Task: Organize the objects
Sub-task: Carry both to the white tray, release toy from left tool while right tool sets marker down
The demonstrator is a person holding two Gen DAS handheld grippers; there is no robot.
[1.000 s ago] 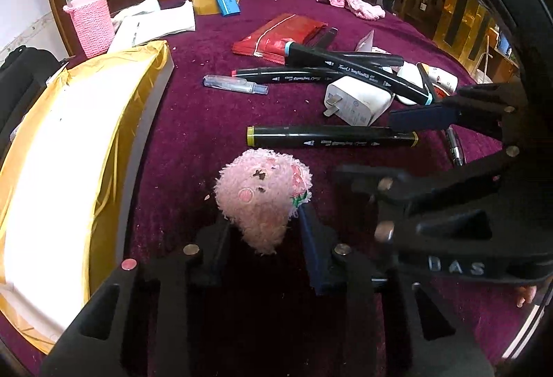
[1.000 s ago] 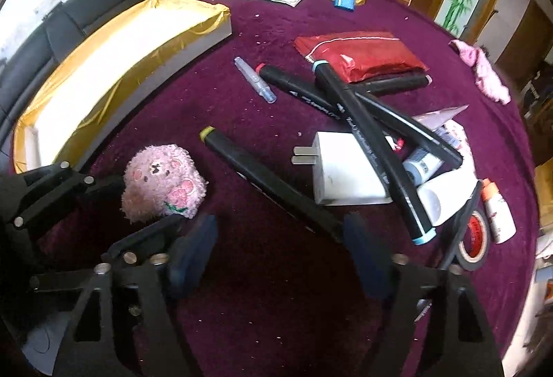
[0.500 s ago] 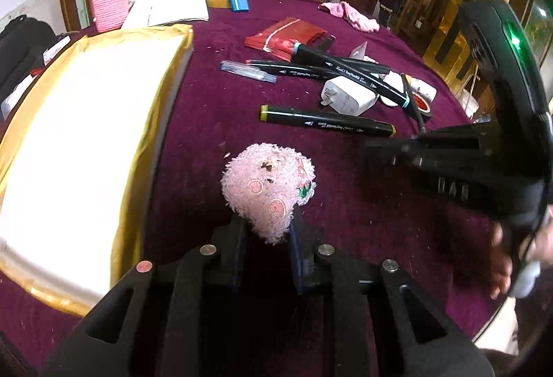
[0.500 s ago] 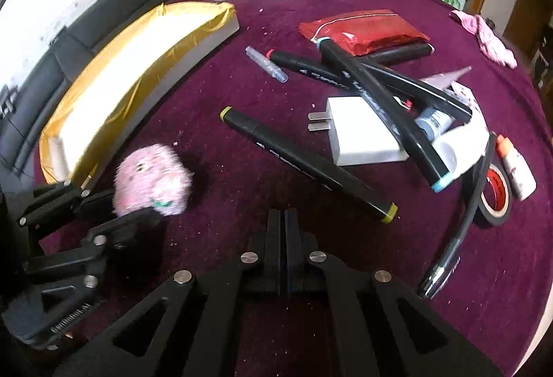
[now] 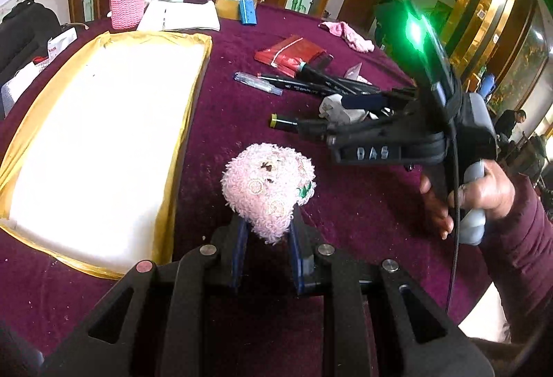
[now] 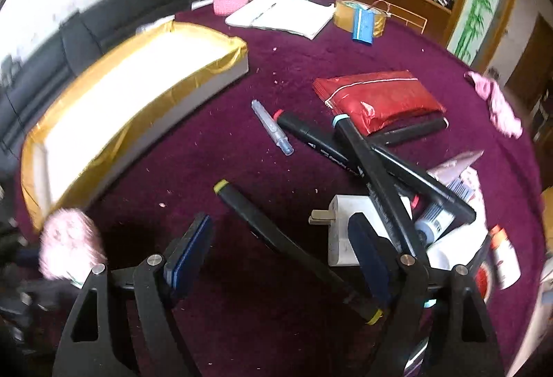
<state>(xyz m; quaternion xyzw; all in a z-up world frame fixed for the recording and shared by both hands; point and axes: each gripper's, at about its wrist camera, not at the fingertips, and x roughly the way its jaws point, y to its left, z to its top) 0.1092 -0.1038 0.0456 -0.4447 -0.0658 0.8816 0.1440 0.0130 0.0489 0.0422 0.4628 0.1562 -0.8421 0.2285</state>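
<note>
**Plush toy lifted toward the gold-lined tray**

The gold-lined tray (image 5: 103, 135) lies just left of the held toy. The left gripper (image 5: 266, 238) pinches the pink plush toy (image 5: 268, 190) by its lower end; it should carry it level over the rim before releasing. The right gripper (image 6: 287, 249), shut half a second ago, now gapes wide astride the yellow-capped marker (image 6: 293, 249).
</note>
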